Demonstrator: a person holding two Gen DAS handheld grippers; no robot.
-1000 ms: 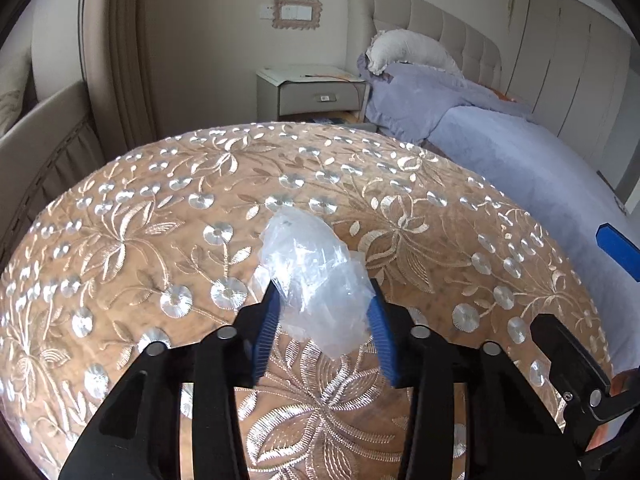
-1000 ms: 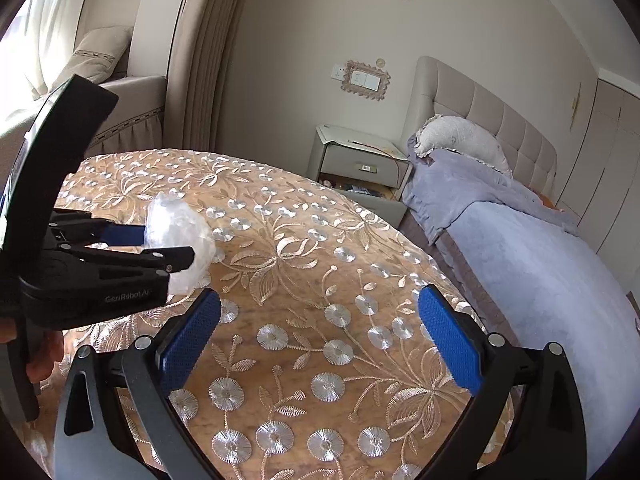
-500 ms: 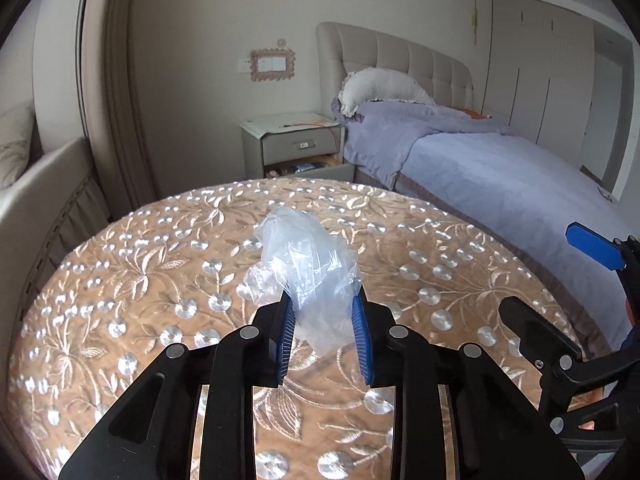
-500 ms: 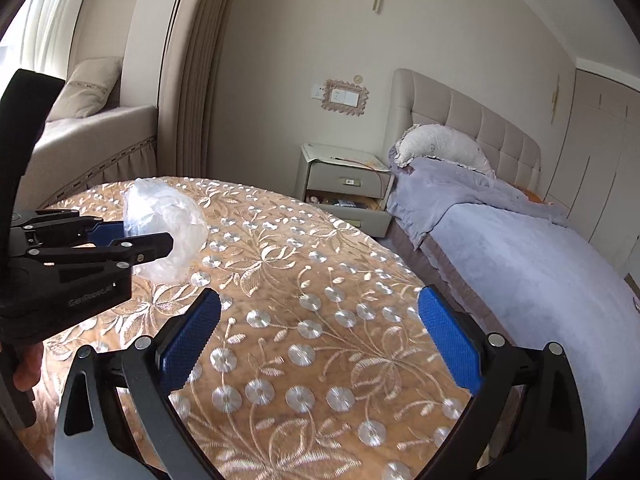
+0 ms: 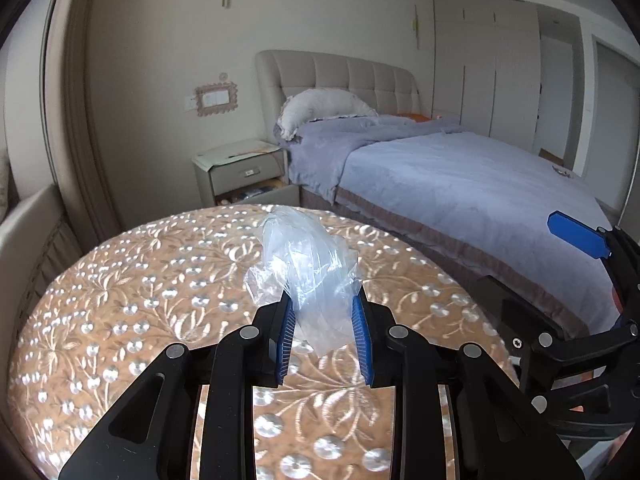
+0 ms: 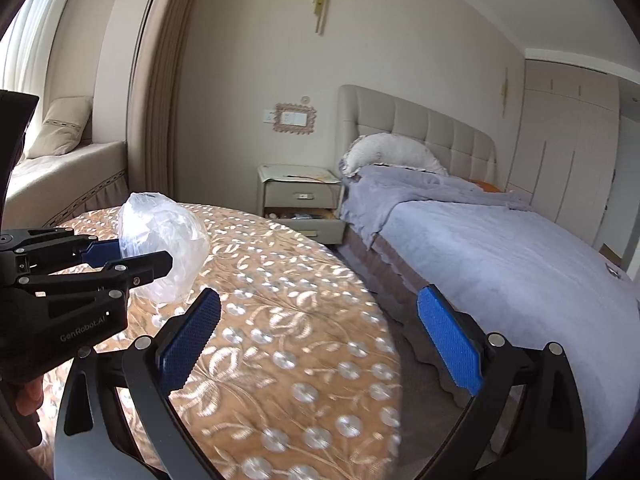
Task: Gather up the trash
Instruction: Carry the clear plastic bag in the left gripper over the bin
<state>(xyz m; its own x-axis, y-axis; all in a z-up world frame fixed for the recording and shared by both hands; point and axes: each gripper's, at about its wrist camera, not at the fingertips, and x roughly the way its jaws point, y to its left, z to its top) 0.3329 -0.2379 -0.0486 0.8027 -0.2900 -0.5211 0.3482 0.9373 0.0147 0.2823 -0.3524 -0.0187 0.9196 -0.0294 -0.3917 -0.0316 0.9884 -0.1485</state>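
One crumpled plastic bag (image 5: 308,276) is clamped in the left gripper (image 5: 323,332) above the table (image 5: 120,300) middle; the right gripper (image 6: 320,344) stands apart, empty; slippery film may slide out

The left gripper (image 5: 323,312) pointed down at a slant above the surface (image 5: 132,280), its two blue pads pinched against the sides of a crumpled clear plastic bag (image 5: 308,268). The right gripper (image 6: 320,332) hovered over the surface's near edge, to the right of the left gripper, its jaws spread wide with nothing between them. A fingertip (image 6: 28,396) showed beneath the left gripper's body.
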